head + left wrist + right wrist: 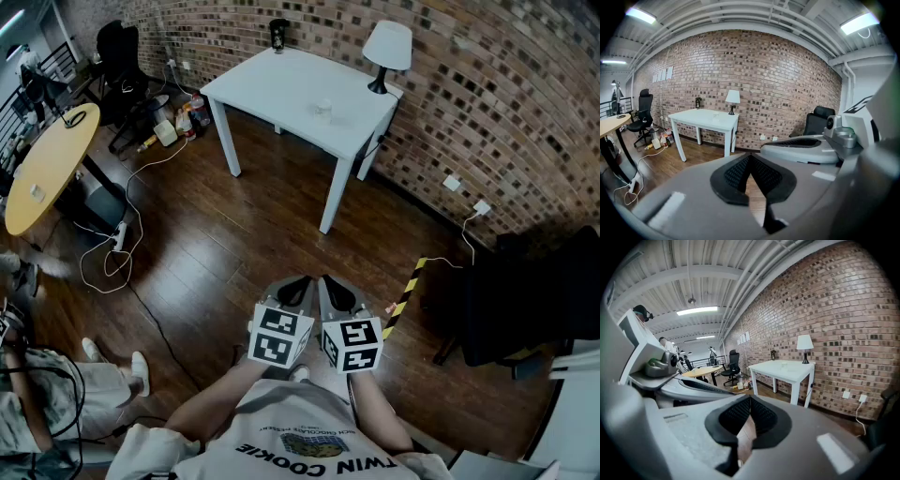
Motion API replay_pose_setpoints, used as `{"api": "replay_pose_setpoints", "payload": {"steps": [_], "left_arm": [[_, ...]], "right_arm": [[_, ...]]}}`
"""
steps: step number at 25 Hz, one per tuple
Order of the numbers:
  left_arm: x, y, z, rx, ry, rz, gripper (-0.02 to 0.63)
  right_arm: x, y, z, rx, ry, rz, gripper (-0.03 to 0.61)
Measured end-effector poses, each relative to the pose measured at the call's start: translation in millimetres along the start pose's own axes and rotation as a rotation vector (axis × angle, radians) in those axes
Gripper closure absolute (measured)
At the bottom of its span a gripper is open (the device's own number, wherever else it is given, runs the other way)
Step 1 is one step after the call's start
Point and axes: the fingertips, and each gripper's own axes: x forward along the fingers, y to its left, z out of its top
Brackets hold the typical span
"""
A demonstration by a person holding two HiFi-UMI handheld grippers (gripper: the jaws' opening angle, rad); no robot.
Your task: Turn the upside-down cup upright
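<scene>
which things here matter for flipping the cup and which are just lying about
For the job: cup, white table under it, left gripper, right gripper (both shut, empty).
Lying about: lamp, yellow table, office chair, bottles on the floor.

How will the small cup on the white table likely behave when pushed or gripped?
The cup looks small and pale, so probably light. On the smooth table it may slide or tip. Too distant to judge fragility.

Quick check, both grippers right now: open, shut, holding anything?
Left gripper: shut, nothing between its jaws.
Right gripper: shut, nothing between its jaws.
</scene>
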Motion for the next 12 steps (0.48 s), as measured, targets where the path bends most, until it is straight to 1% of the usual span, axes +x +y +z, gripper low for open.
{"api": "replay_pose_setpoints", "payload": {"steps": [4, 12], "left_arm": [[20.4, 30.6, 5.6, 0.001, -0.001, -0.003, 0.607], [69.3, 112.8, 42.9, -0.009, -0.001, -0.038, 0.607]], "right_arm": [[36.9, -4.4, 8.3, -0.006, 0.002, -0.002, 0.574], [127.4, -16.3, 41.6, -0.009, 0.026, -0.044, 0.574]]}}
